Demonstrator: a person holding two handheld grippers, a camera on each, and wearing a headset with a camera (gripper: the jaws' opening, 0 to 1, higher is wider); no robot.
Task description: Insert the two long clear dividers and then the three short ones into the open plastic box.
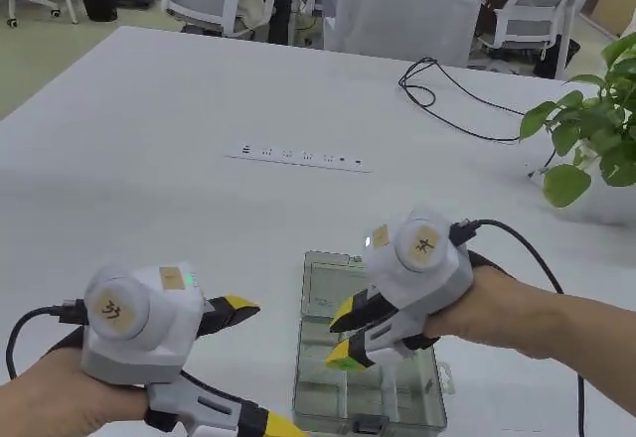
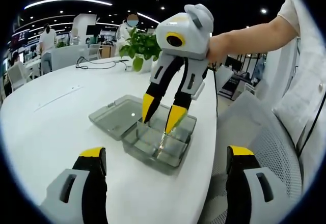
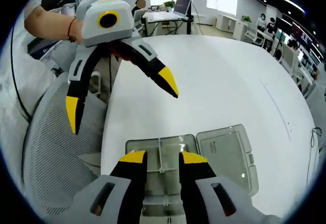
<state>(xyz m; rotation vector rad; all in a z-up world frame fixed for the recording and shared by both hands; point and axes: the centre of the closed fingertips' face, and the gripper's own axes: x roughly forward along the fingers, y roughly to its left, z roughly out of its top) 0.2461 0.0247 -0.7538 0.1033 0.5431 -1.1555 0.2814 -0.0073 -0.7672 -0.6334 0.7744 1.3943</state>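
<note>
Clear dividers: thin see-through plastic strips. One long strip seems to stand upright in the tray; I cannot tell how many are in.
Box: open rectangular box of clear grey-tinted plastic, at 6 o'clock in the head view on the white surface, with its lid lying flat at 12 o'clock of the tray.
Handling: probably light, stiff, slick and brittle if bent. Best pinched at the top edge near mid-length and pressed straight down into the wall slots.
Right hand-held gripper: over the tray, tips down, jaws a narrow gap apart, with nothing discernible between them.
Left hand-held gripper: at 8 o'clock, off the box, jaws spread wide, empty.
Writing: the round tan sticker on each gripper bears a character and the lid label carries small print; neither is legible.
</note>
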